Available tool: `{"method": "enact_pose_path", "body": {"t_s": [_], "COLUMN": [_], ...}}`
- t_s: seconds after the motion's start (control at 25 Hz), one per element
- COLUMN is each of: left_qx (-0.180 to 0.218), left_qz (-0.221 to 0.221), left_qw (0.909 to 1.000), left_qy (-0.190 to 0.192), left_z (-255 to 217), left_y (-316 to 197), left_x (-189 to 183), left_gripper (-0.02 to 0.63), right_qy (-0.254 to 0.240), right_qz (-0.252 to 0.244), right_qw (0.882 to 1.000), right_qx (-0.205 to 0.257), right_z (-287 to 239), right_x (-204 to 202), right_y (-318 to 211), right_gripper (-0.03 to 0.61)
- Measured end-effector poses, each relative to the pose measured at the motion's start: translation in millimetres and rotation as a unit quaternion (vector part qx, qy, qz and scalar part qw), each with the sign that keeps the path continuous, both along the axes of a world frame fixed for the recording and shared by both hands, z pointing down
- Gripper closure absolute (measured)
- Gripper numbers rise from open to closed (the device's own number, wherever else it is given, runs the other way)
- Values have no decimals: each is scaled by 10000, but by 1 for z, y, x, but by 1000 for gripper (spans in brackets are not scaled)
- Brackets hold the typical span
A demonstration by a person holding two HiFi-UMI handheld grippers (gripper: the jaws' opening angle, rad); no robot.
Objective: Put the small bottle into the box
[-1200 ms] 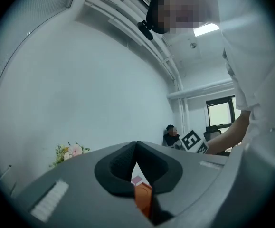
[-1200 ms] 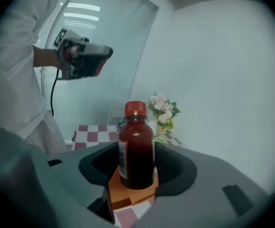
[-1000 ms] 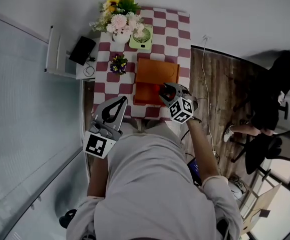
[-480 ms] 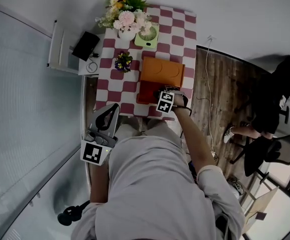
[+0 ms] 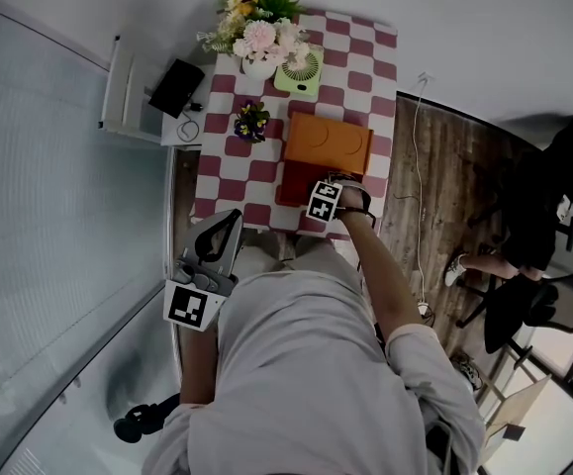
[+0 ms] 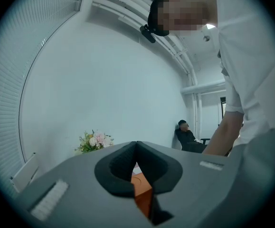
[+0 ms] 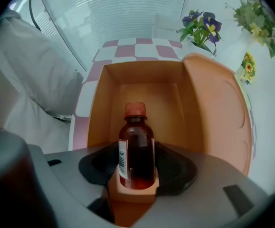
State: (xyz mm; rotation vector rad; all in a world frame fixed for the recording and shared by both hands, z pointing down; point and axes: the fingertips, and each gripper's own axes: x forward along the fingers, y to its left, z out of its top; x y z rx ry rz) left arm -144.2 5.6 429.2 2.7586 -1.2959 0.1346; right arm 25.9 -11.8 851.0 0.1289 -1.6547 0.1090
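**Item record: small bottle held over the open box**

- Right gripper [image 5: 320, 192]: jaws closed on the small bottle [image 7: 136, 148], gripping its lower body on both sides. The gripper was held at the near end of the box [image 7: 144, 75].
- Small bottle: dark brown, with a red-orange cap and a white label with a barcode on its left side. It stood upright between the jaws, and the box's open cavity showed directly behind it. Whether its base touched the box could not be told.
- Box: orange and open, with its lid [image 7: 218, 113] folded back to the right. It lay on the checked tablecloth [image 5: 229, 181].
- Left gripper [image 6: 136, 147]: jaws pressed together with nothing between them. It was held low near the person's body, well apart from the box.
- Other items on the table:
  - a bouquet in a white vase [image 5: 259, 38] at the far end;
  - a green fan [image 5: 304, 70] beside the bouquet;
  - a small pot of purple flowers [image 5: 252, 122] left of the box.
- Room: a seated person in dark clothing [image 5: 548, 201] was at the right, well away from the table.
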Motion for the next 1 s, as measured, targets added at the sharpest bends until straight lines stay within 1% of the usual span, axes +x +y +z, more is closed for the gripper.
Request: {"method": "enact_pose_path", "body": {"t_s": [0.08,0.24,0.4,0.48,0.52,0.56,0.6,0.64,0.68,0.76,0.8,0.84,0.88,0.92,0.96,1.0], "left_qx": [-1,26,20,30,39,49,63,72,74,88,110,133,149,162,179,209], "left_qz": [10,80,169,229,262,296,332,369,407,483,521,561,610,669,734,802], "left_qw": [10000,10000,9999,9997,9996,9995,9994,9993,9991,9988,9985,9983,9980,9975,9970,9962], "left_qy": [11,0,21,54,69,81,87,84,77,69,83,103,119,143,194,274], "left_z": [0,-1,2,2,2,1,1,1,1,1,1,-1,-2,-4,-7,-10], "left_y": [-1,-2,-3,-5,-5,-6,-6,-6,-7,-10,-12,-14,-16,-17,-19,-22], "left_x": [0,3,6,9,11,13,14,16,18,22,25,28,32,36,40,45], "left_gripper": [614,614,614,614,614,614,614,614,614,614,614,614,614,614,614,614], "right_qy": [-20,-224,-729,-1157,-1473,-1877,-2346,-2845,-3350,-4343,-4836,-5336,-5833,-6295,-6688,-6991], "right_qz": [-15,155,461,843,1156,1544,1958,2341,2643,2963,3033,3093,3163,3227,3248,3201], "right_qw": [10000,9996,9962,9896,9822,9699,9520,9295,9042,8506,8210,7871,7481,7068,6688,6391], "right_qx": [-15,-69,-72,-115,-144,-171,-190,-194,-184,-125,-75,-37,-32,-42,7,185], "right_z": [0,-9,-39,-59,-70,-82,-96,-110,-125,-161,-182,-205,-229,-255,-282,-309], "right_x": [-1,-2,-10,-14,-16,-18,-21,-24,-27,-31,-33,-33,-33,-31,-27,-23], "right_y": [0,-1,-7,-13,-16,-21,-26,-31,-36,-42,-43,-43,-43,-42,-42,-42], "right_gripper": [350,350,365,376,392,418,460,497,567,578,580,580,588,592,594,594]}}
